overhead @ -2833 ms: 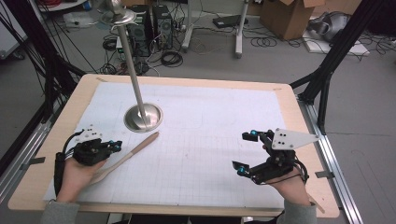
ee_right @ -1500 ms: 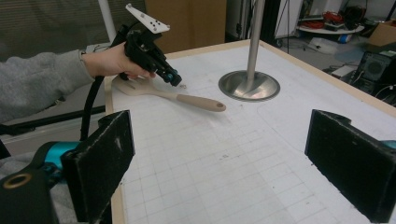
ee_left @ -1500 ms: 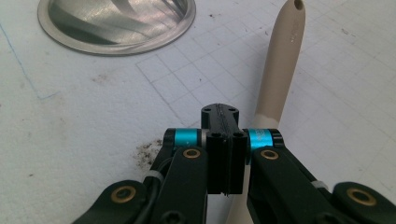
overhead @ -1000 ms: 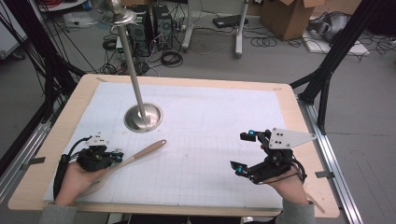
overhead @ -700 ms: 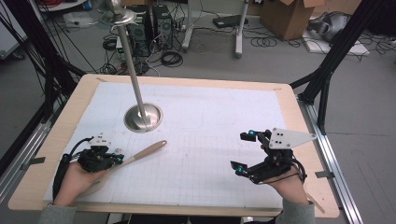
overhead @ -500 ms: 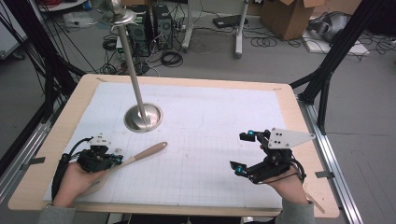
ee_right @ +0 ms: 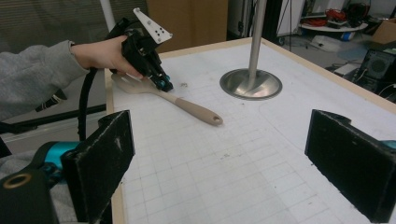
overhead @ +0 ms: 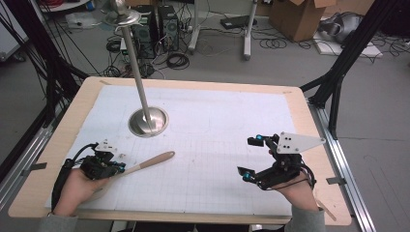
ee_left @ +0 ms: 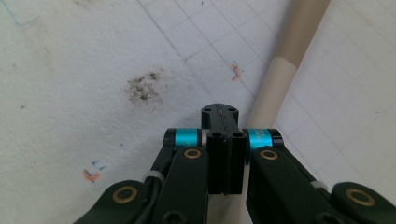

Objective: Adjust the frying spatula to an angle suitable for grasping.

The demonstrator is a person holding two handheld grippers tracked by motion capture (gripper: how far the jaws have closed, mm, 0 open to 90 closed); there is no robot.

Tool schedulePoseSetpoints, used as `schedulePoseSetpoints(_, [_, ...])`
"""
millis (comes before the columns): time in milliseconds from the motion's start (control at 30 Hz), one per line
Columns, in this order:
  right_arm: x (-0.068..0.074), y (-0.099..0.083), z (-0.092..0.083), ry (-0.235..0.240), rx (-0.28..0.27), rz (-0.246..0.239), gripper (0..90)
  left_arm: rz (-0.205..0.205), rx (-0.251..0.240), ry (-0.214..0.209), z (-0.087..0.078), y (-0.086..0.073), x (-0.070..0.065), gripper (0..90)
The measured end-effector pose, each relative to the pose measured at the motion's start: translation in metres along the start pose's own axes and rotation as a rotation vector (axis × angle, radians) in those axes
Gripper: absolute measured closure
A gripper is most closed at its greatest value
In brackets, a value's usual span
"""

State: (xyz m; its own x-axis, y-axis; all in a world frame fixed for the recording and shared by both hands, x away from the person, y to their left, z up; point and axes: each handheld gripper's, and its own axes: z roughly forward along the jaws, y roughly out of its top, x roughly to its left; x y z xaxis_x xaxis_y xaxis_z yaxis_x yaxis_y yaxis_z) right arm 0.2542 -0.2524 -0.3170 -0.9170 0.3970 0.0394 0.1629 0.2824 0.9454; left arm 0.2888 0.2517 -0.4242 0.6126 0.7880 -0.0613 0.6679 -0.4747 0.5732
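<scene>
A beige spatula [overhead: 150, 162] lies on the white gridded sheet at the near left, handle end toward the middle. My left gripper [overhead: 121, 166] points down at the spatula's neck, its jaws pressed together with nothing between them. In the left gripper view the closed tip [ee_left: 219, 112] sits just beside the beige handle [ee_left: 280, 88]; whether they touch is unclear. My right gripper [overhead: 250, 157] rests at the near right, open and empty. Its view [ee_right: 224, 163] looks across at the spatula [ee_right: 191, 108] and the left gripper [ee_right: 163, 85].
A metal stand with a round base [overhead: 149, 122] and a tall pole [overhead: 136, 72] stands at the far left of the sheet. The wooden table rim [overhead: 309, 111] frames the sheet. A dark smudge [ee_left: 142, 86] marks the paper by the left gripper.
Since the oldest frame my left gripper drew back toward the near left, and the spatula swung so its handle end lies nearer and farther right. Over the last second nothing moves.
</scene>
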Motion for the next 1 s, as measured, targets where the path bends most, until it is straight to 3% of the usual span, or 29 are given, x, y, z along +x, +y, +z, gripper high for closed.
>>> schedulePoseSetpoints(167, [0.001, 0.000, -0.001, 0.002, -0.001, 0.007, 7.2, -0.008, 0.015, -0.025, -0.003, -0.003, -0.001, 89.9])
schedulePoseSetpoints(233, [0.000, 0.001, -0.001, 0.002, -0.006, -0.003, 7.2, -0.028, 0.021, -0.031, -0.004, -0.003, -0.002, 89.9])
schedulePoseSetpoints(333, [0.001, 0.001, -0.001, 0.006, -0.003, 0.005, 7.2, -0.032, 0.021, -0.023, -0.004, -0.004, -0.003, 89.9])
schedulePoseSetpoints(600, [0.001, 0.001, -0.001, 0.001, -0.008, -0.001, 7.2, -0.027, -0.143, -0.024, -0.013, 0.002, -0.004, 89.9])
schedulePoseSetpoints(733, [0.001, 0.001, -0.001, 0.002, -0.005, 0.002, 7.2, -0.023, -0.217, -0.044, -0.017, 0.005, -0.009, 89.8])
schedulePoseSetpoints(1000, [0.001, 0.001, -0.002, 0.001, -0.008, -0.003, 7.2, 0.022, -0.276, -0.087, -0.012, 0.012, -0.025, 89.8])
